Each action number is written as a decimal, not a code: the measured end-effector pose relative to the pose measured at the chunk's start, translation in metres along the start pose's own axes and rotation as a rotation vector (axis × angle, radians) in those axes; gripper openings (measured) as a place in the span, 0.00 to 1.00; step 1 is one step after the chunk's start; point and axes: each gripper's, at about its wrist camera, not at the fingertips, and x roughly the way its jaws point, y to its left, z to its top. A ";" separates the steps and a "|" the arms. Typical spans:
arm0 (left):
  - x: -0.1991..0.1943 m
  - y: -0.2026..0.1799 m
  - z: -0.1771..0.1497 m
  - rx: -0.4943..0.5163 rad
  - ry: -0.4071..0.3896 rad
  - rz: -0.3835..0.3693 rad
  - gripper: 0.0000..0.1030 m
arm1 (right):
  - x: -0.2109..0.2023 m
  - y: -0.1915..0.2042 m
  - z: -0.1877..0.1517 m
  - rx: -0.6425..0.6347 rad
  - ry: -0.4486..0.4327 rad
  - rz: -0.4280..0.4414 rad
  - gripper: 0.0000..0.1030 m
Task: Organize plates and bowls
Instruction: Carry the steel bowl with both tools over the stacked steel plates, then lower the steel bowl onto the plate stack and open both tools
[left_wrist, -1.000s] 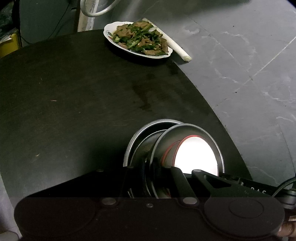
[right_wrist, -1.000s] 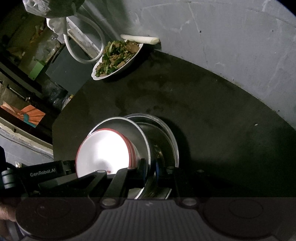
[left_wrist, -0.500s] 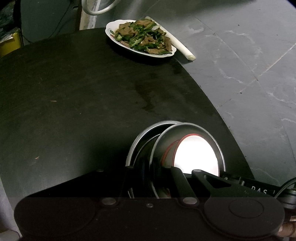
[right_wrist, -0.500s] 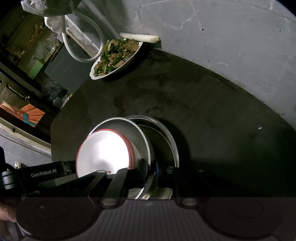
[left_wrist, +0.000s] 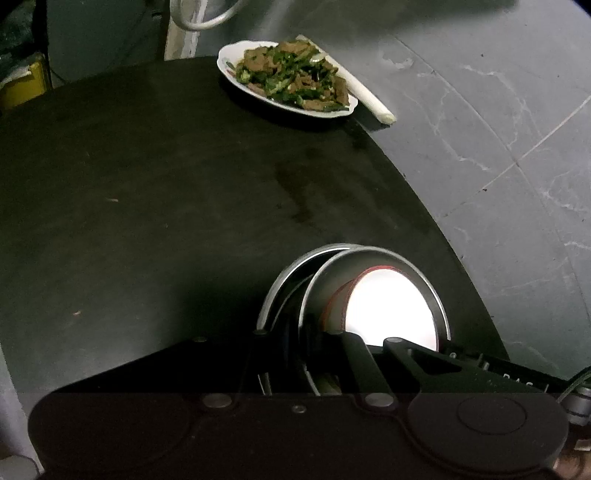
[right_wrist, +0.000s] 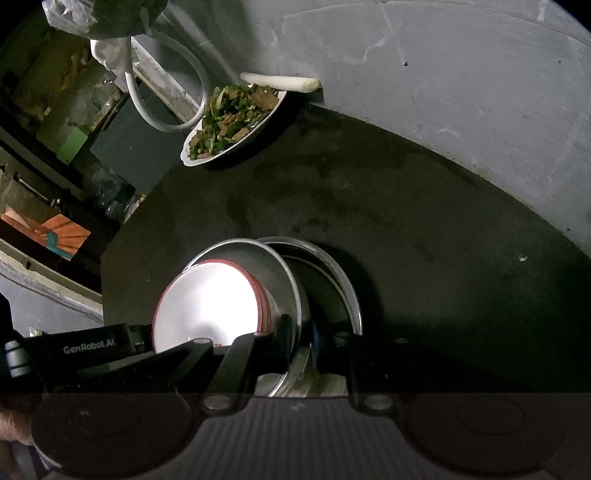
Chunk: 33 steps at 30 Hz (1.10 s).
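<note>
Bowls (left_wrist: 373, 295) — near table edge (left_wrist: 461, 258)

Round matte-black table (left_wrist: 155, 192) with faint smears mid-surface carries a white scalloped oval plate of stir-fried green peppers and meat (left_wrist: 286, 79) at its far edge and, at the near edge, tilted nested steel bowls (left_wrist: 291, 273); grey tiled floor (left_wrist: 498, 122) beyond.
</note>
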 end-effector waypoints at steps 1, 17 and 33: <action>-0.001 -0.001 0.000 0.001 -0.003 0.002 0.07 | 0.000 0.001 0.000 -0.001 -0.005 -0.003 0.14; -0.010 0.002 -0.007 -0.005 -0.040 0.035 0.29 | -0.006 0.007 -0.010 -0.011 -0.064 -0.071 0.21; -0.022 0.000 -0.012 -0.005 -0.093 0.114 0.63 | -0.023 0.004 -0.018 0.005 -0.130 -0.112 0.55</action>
